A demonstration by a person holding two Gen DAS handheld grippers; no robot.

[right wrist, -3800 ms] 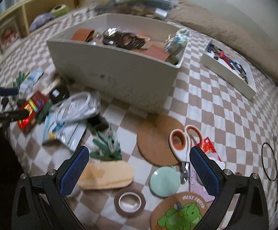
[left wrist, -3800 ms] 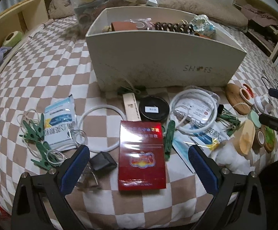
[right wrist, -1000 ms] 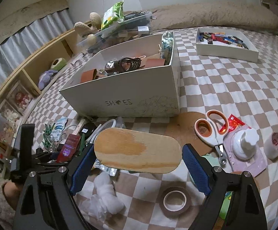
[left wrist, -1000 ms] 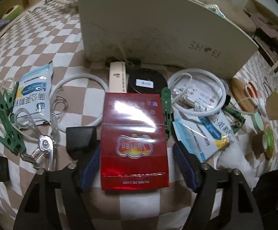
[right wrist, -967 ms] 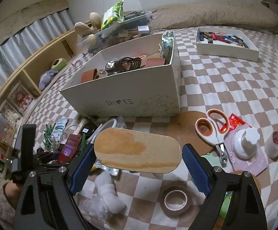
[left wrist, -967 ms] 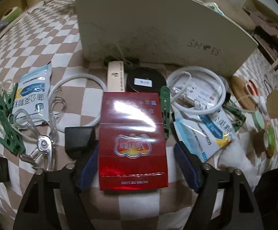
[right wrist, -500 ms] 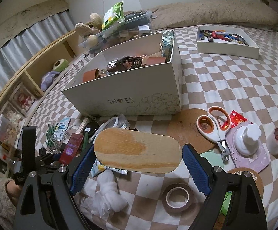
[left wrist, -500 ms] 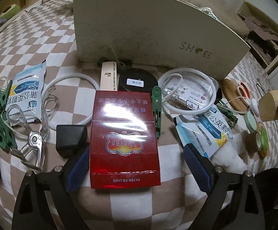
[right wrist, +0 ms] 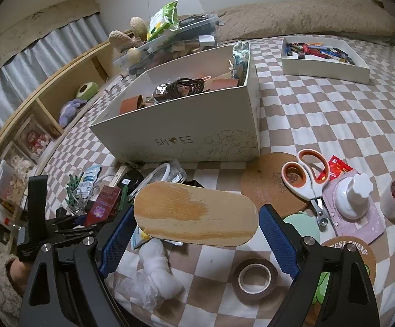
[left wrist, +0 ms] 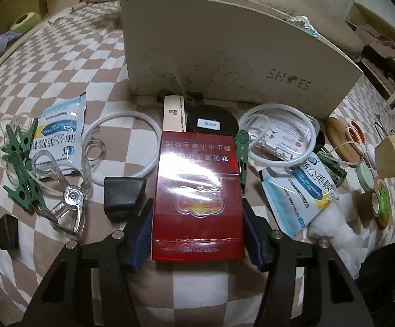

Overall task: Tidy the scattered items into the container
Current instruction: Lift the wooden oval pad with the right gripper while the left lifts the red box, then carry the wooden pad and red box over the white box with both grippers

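The white "SHOES" box (left wrist: 224, 51) stands on the checkered bed; it also shows in the right wrist view (right wrist: 186, 136), with several items inside. My left gripper (left wrist: 197, 234) is shut on the red cigarette carton (left wrist: 199, 190), its blue pads (left wrist: 140, 234) pressing both long sides; the carton lies in front of the box. My right gripper (right wrist: 196, 234) is shut on the oval wooden board (right wrist: 196, 214) and holds it above the bed, in front of the box.
Around the carton lie green clothespins (left wrist: 23, 163), sachets (left wrist: 61, 136), white rings (left wrist: 276, 136), a black round tin (left wrist: 211, 122) and a black block (left wrist: 123, 193). On the right are scissors (right wrist: 309, 177), tape rolls (right wrist: 254, 278), a cork mat (right wrist: 268, 188) and a tray of small items (right wrist: 325, 60).
My left gripper has closed its pads onto the sides of the red carton. My right gripper has kept the wooden board raised and shifted slightly.
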